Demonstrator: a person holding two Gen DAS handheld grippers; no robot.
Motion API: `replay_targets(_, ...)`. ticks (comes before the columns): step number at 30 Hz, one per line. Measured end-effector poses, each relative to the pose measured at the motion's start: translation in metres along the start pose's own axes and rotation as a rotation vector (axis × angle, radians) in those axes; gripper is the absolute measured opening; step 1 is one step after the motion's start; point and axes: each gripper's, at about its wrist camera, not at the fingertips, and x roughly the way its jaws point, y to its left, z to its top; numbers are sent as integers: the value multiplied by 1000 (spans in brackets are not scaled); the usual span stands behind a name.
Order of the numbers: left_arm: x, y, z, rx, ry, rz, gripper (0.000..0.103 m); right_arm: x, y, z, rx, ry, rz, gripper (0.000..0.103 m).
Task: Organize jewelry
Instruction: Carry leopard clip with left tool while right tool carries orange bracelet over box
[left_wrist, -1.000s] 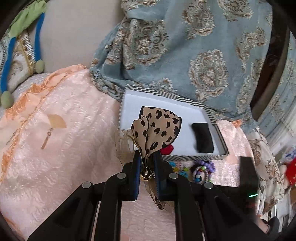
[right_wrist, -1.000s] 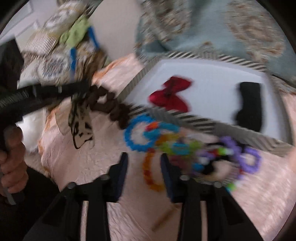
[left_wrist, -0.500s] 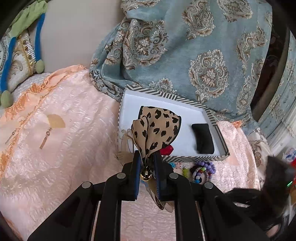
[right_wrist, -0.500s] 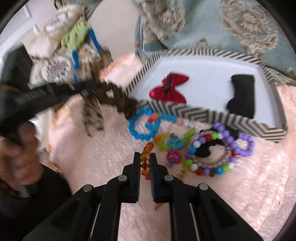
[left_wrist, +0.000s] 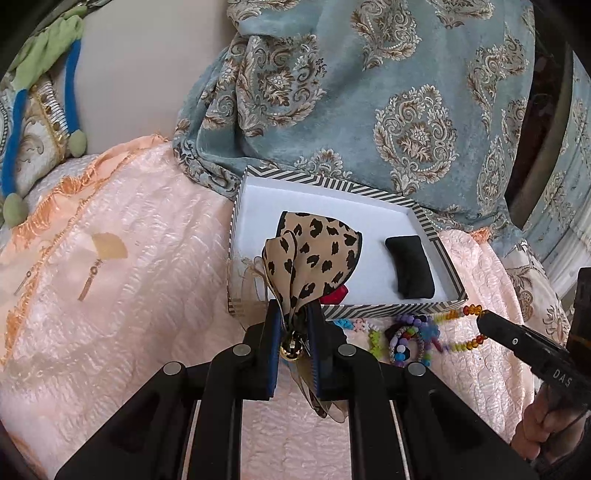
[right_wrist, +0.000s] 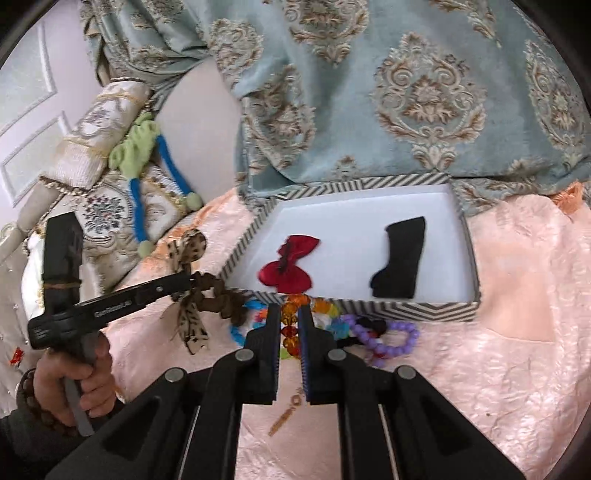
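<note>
My left gripper (left_wrist: 293, 314) is shut on a leopard-print bow scrunchie (left_wrist: 314, 258), held up in front of the striped tray (left_wrist: 424, 221). In the right wrist view the same scrunchie (right_wrist: 190, 251) hangs from that gripper (right_wrist: 188, 282) left of the tray (right_wrist: 369, 306). My right gripper (right_wrist: 290, 314) is shut on an orange and red bead bracelet (right_wrist: 290, 332), lifted above a pile of coloured bracelets (right_wrist: 373, 332). From the left wrist view the bead bracelet (left_wrist: 463, 325) dangles from the right gripper (left_wrist: 482, 319). A red bow (right_wrist: 288, 266) and a black pouch (right_wrist: 400, 258) lie in the tray.
A blue patterned curtain (left_wrist: 369, 92) hangs behind the tray. Cushions with a green and blue tie (right_wrist: 147, 155) lie at the left. A gold fan earring (left_wrist: 99, 258) rests on the peach bedspread (left_wrist: 129, 314). A small gold piece (right_wrist: 286, 413) lies under my right gripper. A hand (right_wrist: 74, 376) grips the left handle.
My right gripper has shut on the orange bead bracelet and risen with it, coming closer to the tray's front edge. The left gripper still holds the scrunchie in the same place.
</note>
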Motion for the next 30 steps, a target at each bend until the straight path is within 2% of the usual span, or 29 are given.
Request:
replay_targets(6,0,0,0,-2,-2,-4,0,-9,-25,1,133,-19,30,9)
replay_targets(10,-1,-1,0,3,-6,-8,0,-10,-32,1,165,-28,31,9)
replay_targets(24,-2,-2,0,0,-2,-6,0,-6,-26,0,128,-22,7,9)
replay_targets(30,1,-6,-1,17,9,15,0,-4,-21,-1,87,-3,-71,9)
